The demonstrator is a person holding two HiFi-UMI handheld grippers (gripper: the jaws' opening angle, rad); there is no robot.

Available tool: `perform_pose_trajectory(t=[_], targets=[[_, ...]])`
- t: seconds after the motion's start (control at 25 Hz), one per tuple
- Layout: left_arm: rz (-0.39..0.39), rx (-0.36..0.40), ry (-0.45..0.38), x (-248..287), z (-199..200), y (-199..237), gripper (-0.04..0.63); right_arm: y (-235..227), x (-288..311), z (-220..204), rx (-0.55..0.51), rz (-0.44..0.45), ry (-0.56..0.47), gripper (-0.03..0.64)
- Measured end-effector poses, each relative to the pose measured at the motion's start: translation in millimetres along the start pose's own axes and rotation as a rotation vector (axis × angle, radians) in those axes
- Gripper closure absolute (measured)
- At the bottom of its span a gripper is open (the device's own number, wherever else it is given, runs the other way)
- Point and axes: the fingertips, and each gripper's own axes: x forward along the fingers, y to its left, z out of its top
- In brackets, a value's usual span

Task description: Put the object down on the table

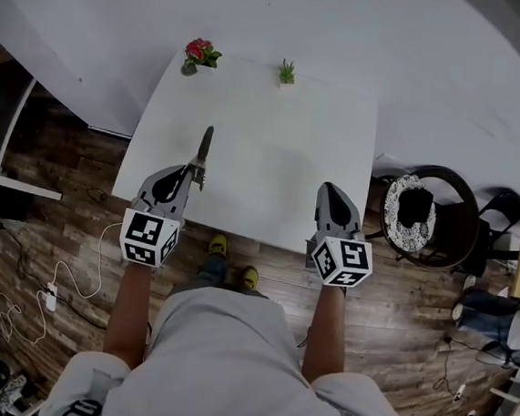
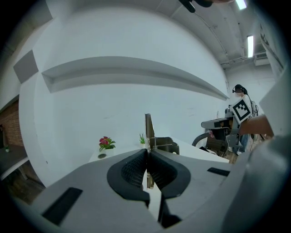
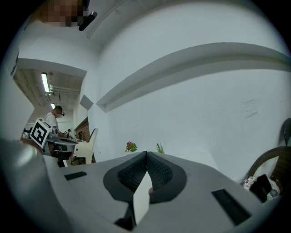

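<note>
My left gripper (image 1: 193,175) pinched the thin metal tool (image 1: 204,150) by its near end — stiff, light and slick, I judged — while my right gripper (image 1: 333,195) sat pressed shut, empty.

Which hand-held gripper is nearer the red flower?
Left. The left hand-held gripper is directly before the red flower; the right hand-held gripper is farther, off to its right.

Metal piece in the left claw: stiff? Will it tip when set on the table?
Probably stiff: the metal piece juts straight from the left claw without sagging. Thin and held on edge, so it likely falls flat on the table once released. Looks light.
</note>
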Motion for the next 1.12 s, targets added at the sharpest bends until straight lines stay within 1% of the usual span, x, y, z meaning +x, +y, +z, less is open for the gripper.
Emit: perform_pose_trajectory(t=[0.08,0.2,0.28,0.44,0.72,0.88,0.92,1.12], targets=[[0.001,0.002,0.006,7.8,-0.8,8.8,0.575,2.4,8.4,2.1,-0.001,0.004,0.001,0.607],[-0.007,0.044,0.026,20.2,-2.1,15.0,0.575,1.0,16.8,3.3,-0.005,-0.004,0.004,0.607],[-0.013,0.083,0.044,29.9,-3.4,17.2,0.575,-0.4,22.5,2.0,-0.003,-0.008,0.008,0.607],[-0.036,0.187,0.078,53.9,-5.3,18.3,0.575,-0.1,34.9,-0.8,0.006,-0.001,0.015,0.607],[-0.061,0.407,0.146,88.0,-13.2,17.1,0.575,-0.2,47.9,-1.4,0.023,0.006,0.023,0.607],[-0.06,0.607,0.202,101.6,-25.1,15.0,0.575,-0.7,50.1,-1.3,0.031,0.005,0.024,0.607],[-0.065,0.643,0.212,104.7,-27.2,13.7,0.575,-1.3,51.0,-1.6,0.032,0.004,0.026,0.607],[-0.087,0.78,0.261,121.2,-38.5,11.7,0.575,-3.9,57.0,-4.2,0.036,-0.003,0.039,0.607]])
